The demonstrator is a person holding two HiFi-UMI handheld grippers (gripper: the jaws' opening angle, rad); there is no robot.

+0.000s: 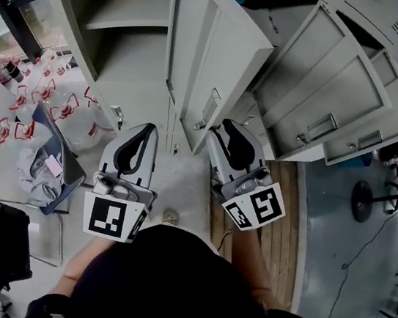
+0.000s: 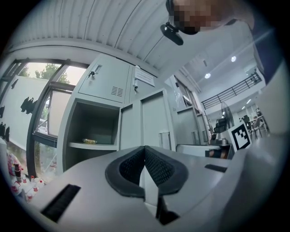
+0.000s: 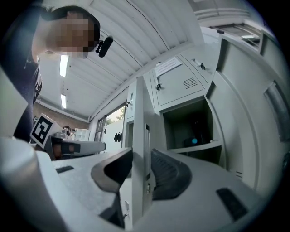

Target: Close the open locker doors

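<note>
R gripper (image 3: 141,156): jaws apart w/ the edge of the middle locker door (image 3: 140,113) standing btwn them, pads not clamped on it. L gripper (image 2: 145,152) sits just left of that door, jaws together, empty. More open doors (image 1: 327,92) hang out to the right.

The left claw (image 1: 146,130) and right claw (image 1: 229,128) point toward the nearest open locker door (image 1: 222,54).
</note>
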